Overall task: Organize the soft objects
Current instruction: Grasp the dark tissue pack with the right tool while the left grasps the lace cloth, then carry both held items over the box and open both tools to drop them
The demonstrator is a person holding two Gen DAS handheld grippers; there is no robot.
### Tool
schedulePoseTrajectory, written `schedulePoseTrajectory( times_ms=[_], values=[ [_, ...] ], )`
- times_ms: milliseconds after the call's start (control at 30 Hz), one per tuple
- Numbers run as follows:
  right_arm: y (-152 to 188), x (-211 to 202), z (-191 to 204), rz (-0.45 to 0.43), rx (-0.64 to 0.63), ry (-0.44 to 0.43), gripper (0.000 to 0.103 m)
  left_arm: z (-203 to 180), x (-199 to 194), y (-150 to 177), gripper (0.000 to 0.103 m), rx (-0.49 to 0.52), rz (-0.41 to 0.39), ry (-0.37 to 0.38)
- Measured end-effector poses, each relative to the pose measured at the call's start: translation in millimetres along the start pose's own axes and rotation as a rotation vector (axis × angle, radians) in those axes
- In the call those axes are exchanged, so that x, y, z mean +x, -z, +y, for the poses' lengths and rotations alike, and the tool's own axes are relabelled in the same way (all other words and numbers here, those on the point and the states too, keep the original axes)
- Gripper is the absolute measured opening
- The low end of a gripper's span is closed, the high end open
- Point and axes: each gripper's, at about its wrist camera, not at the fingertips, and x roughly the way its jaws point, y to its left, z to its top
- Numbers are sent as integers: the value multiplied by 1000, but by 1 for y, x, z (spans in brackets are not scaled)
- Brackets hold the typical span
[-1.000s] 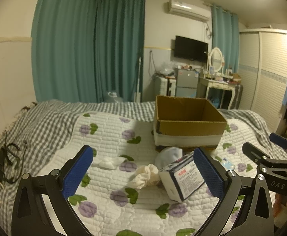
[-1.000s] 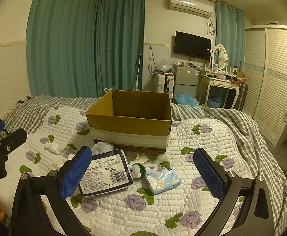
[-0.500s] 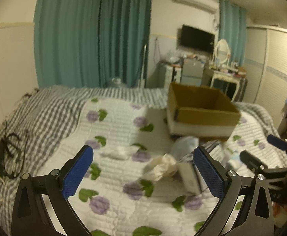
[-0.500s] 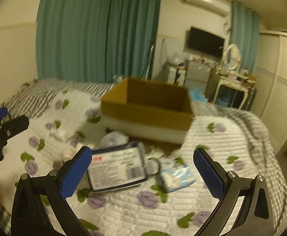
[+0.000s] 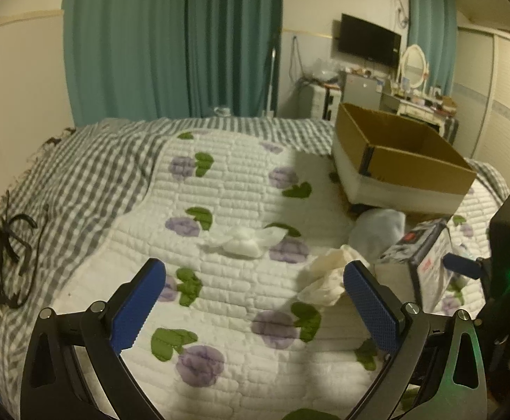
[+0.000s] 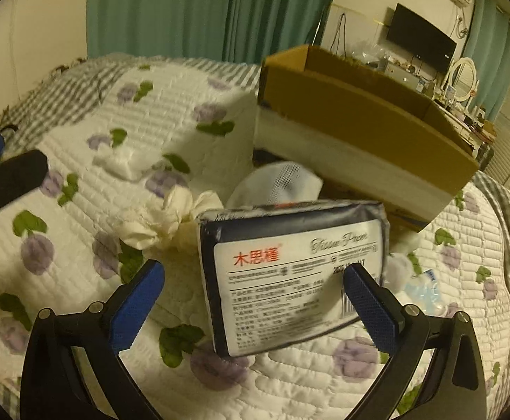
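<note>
Soft things lie on a flowered quilt in front of an open cardboard box (image 5: 405, 161) (image 6: 363, 129). My left gripper (image 5: 251, 301) is open and empty, low over the quilt, with a white crumpled cloth (image 5: 244, 241) ahead and a cream cloth (image 5: 328, 276) by its right finger. My right gripper (image 6: 251, 297) is open, close over a dark tissue pack (image 6: 293, 280) that lies between its fingers, untouched as far as I can see. The tissue pack also shows in the left wrist view (image 5: 426, 262). A white sock (image 6: 279, 185), the cream cloth (image 6: 164, 220) and a small blue packet (image 6: 423, 290) lie around it.
A black cable and strap (image 5: 6, 262) lie on the grey checked blanket at the left. The right gripper's body (image 5: 507, 269) stands close at the left gripper's right. Teal curtains, a TV and a dresser are behind the bed.
Both grippers have moved forward and down toward the quilt. The right one has closed in on the tissue pack, which now fills its view. Both stay open.
</note>
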Motion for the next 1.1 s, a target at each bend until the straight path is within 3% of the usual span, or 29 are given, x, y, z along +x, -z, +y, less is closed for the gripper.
schedulePoseTrajectory(
  times_ms=[200,267,367,567,700,800,833,1000,1100],
  values=[
    [5,17,1,31,-23,75,73,-7,10,1,103,27,22,-3],
    [5,16,-6,30,5,52,55,-12,11,1,103,40,26,-1],
    [3,9,-10,13,20,33,44,-18,11,2,103,58,27,8],
    [-6,-30,-27,-103,88,5,41,-37,18,-3,103,95,49,24],
    [-12,-58,-42,-192,111,57,41,-50,32,-4,102,100,69,52],
    [-14,-62,-51,-207,114,114,41,-59,53,3,101,109,114,42],
    [-13,-58,-55,-196,120,130,41,-61,60,5,93,111,128,44],
    [-9,-36,-64,-137,135,144,41,-68,91,13,87,112,184,65],
    [-6,-32,-68,-131,136,143,41,-74,105,16,62,107,226,124]
  ],
)
